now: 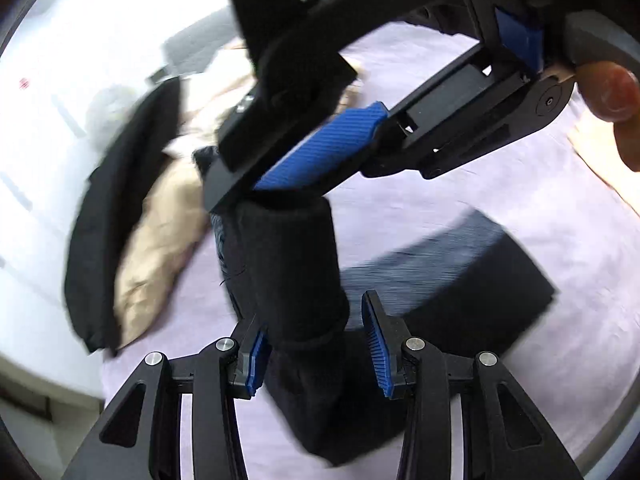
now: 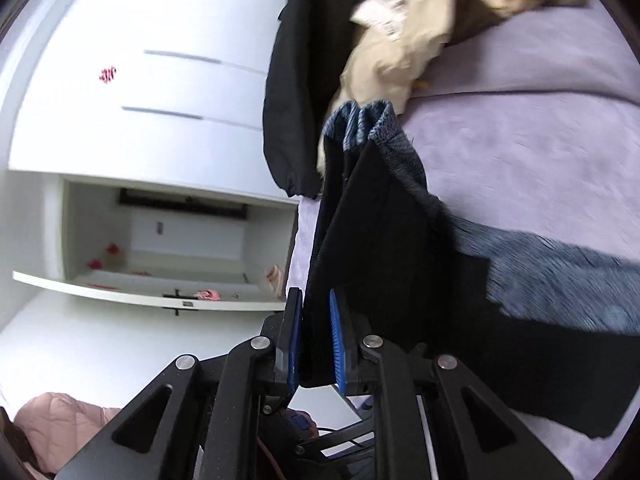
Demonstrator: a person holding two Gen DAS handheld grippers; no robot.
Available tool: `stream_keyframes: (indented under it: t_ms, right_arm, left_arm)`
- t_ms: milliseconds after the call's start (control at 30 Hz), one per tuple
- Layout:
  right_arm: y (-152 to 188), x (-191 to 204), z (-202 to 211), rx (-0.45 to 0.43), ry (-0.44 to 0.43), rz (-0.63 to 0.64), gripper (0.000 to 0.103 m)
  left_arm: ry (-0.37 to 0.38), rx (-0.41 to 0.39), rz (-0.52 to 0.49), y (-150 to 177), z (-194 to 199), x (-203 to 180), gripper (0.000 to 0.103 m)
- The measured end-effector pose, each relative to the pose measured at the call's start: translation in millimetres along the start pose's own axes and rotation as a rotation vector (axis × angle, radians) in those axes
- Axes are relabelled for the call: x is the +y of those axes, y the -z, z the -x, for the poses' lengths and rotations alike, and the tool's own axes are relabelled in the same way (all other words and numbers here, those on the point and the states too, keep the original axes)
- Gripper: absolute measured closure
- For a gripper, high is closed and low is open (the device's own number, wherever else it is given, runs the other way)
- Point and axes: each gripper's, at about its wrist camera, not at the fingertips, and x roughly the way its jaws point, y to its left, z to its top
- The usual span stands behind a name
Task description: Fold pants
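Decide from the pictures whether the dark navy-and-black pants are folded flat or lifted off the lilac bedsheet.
Lifted. Both grippers, left gripper and right gripper, pinch the dark pants, which hang bunched above the lilac bedsheet.

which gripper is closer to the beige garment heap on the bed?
Neither clearly. Both the left gripper and the right gripper are clamped on the dark pants, lifted together, with the beige garment lying apart beyond them.

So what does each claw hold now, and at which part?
Both hold the black pants: left claw on a bunched fold, right claw on a cloth edge. Which part of the pants, cannot tell.
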Motion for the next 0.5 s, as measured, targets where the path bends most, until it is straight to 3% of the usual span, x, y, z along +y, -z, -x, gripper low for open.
stream_keyframes:
  t_ms: [133, 233, 367, 400, 500]
  right_arm:
    - [41, -77, 58, -0.082, -0.053, -0.124, 0.088]
    - [65, -133, 75, -0.129, -0.118, -0.235, 0.088]
    - [88, -187, 73, -0.115, 0.022, -0.336, 0.083]
    - [91, -194, 74, -0.116, 0.033, -0.348, 0.078]
    - [96, -200, 84, -0.154, 0.08, -0.322, 0.053]
  left_arm:
    - [0.047, 0.067, -0.107, -5, -23, -67, 0.06]
    - [0.094, 0.134, -0.22, 7, -52, -122, 0.06]
    - [0.052, 0.153, -0.287, 19, -68, -152, 0.06]
    - [0.066, 0.148, -0.264, 19, -63, -146, 0.06]
    - [0.131, 0.142, -0.214, 18, -48, -125, 0.06]
